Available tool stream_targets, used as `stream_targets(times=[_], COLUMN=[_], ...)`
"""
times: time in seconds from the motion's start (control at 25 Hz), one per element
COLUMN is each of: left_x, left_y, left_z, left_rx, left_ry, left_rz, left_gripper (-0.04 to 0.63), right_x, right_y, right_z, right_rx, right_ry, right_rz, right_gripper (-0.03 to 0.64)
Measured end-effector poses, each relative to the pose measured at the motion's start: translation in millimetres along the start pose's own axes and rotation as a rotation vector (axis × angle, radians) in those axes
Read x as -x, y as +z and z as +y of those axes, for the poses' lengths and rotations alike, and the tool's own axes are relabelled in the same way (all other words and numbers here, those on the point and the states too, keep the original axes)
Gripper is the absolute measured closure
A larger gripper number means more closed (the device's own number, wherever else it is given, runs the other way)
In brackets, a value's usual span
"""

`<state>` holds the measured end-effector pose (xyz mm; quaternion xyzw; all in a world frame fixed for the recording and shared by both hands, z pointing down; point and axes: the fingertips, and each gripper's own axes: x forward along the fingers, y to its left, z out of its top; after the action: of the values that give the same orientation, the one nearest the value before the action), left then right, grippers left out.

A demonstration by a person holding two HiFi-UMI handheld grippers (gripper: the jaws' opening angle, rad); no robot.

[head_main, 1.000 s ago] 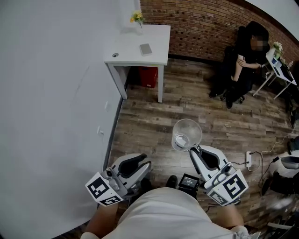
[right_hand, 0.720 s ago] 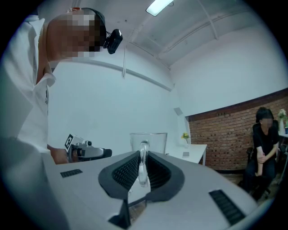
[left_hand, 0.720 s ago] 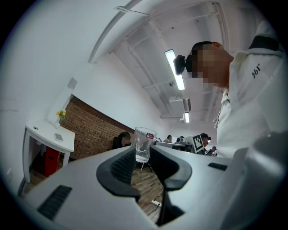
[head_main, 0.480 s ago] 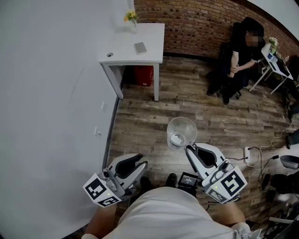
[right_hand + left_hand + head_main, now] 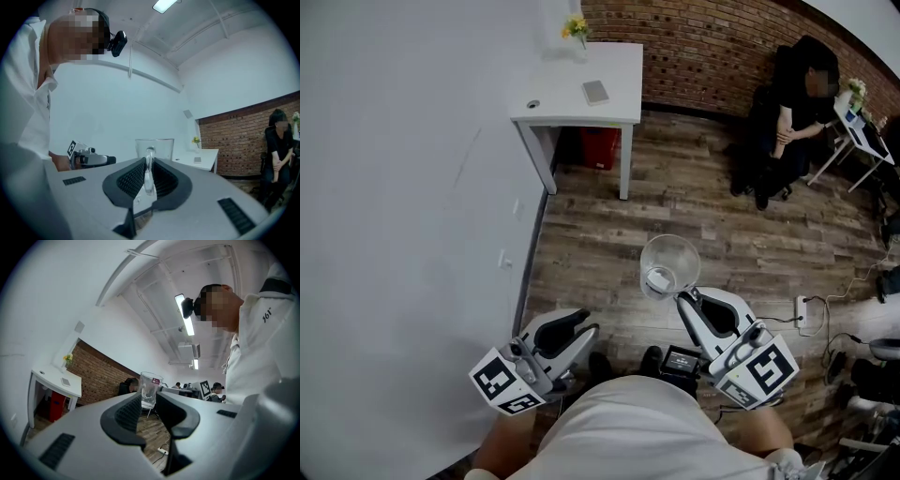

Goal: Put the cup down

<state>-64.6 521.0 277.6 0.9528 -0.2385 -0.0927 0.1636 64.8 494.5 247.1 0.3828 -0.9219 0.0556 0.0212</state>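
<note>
Head view, centre, a little below the middle: clear glass cup (image 5: 670, 267), off the ground over the wood floor (image 5: 609, 225). Upright, mouth up; the camera looks straight down into the round opening, so its long axis runs vertical. The right gripper view confirms it: rim level, walls standing straight.

Right gripper (image 5: 682, 298), lower right of centre. Jaws closed on a narrow clear glass piece at the cup's near side, pads pressed against it on both faces. The cup body stands just beyond the jaw tips.

Left gripper (image 5: 586, 323), lower left of centre, well apart from the cup. Jaws slightly apart with a narrow gap, nothing between the pads. In its own view the cup shows through that gap, but it sits far behind.

Surroundings: white table (image 5: 614, 98) in the upper middle, against the white wall. Yellow flowers (image 5: 575, 30) stand at its far corner, a small flat grey item (image 5: 595, 92) lies on top, and a red box (image 5: 600, 150) sits under it. A seated person (image 5: 792, 117) is upper right by the brick wall (image 5: 703, 47).
</note>
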Motion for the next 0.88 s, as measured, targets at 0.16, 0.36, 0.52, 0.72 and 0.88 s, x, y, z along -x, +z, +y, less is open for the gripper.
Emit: stream_targets(times=[0.16, 0.36, 0.52, 0.72, 0.88], left_x=[13, 34, 51, 54, 40], left_y=[6, 10, 12, 10, 13], left_z=[4, 12, 18, 26, 22], left_rx=[0.004, 0.003, 0.005, 0.023, 0.039], left_ry=[0.008, 0.005, -0.001, -0.021, -0.033], left_rz=[0.004, 0.008, 0.005, 0.029, 0.043], left_gripper=[0.508, 0.508, 0.505, 0.502, 0.502], right_x=[-8, -21, -30, -37, -34], right_y=[4, 3, -1, 1, 11], right_z=[10, 29, 45, 47, 35], right_rx=[-0.006, -0.01, -0.005, -0.003, 0.001], right_ry=[-0.001, -0.007, -0.018, -0.044, -0.054], right_rz=[0.0, -0.004, -0.007, -0.01, -0.013], right_gripper=[0.58, 0.581, 0.58, 0.581, 0.581])
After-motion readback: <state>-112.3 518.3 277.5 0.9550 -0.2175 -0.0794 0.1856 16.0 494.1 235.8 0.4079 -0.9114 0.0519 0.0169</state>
